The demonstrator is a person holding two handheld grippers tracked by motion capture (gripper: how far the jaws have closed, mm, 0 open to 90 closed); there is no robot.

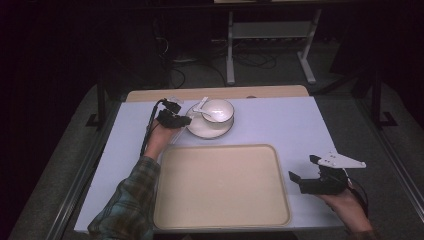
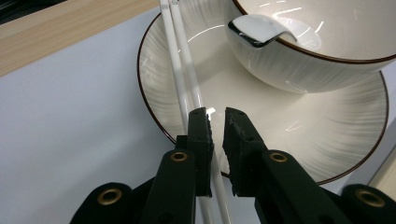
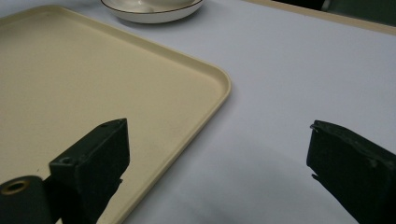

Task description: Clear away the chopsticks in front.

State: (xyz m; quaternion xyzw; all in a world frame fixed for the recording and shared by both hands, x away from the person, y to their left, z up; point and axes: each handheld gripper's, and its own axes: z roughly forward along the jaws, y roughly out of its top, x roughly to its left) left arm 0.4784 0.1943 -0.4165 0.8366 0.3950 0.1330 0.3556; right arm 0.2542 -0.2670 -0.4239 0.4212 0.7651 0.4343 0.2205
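1. Nearest the person: a cream tray [image 1: 221, 186] lies on the pale table [image 1: 295, 125], with a plaid sleeve [image 1: 127, 200] at its left edge.
2. Right gripper [image 1: 300, 170] sits just off the tray's right edge, low over the table. Its fingers [image 3: 91, 161] are spread wide with nothing between them; in the right gripper view one finger hangs over the tray's rim [image 3: 219, 100], the other over bare table.
3. Beyond the tray: left gripper [image 2: 215, 122] sits at the left rim of the plate [image 2: 327, 135]. Fingers [image 2: 238, 140] nearly pressed together, a narrow slit between the tips.
4. Chopsticks [image 2: 180, 65], white, a pair lying side by side, run from the plate's rim across its left part. They pass just beside and under the left-hand finger, outside the slit, not between the pads. Whether that finger touches them I cannot tell.
5. Finger tips are over the plate's near rim; the plate's surface shows through the slit.
6. Farther on: bowl [image 2: 308, 51] stands on the plate, clear of the fingers, with a white spoon [image 2: 254, 28] resting in it.
7. Far edge: a wooden strip [image 1: 215, 93] borders the table behind the plate.
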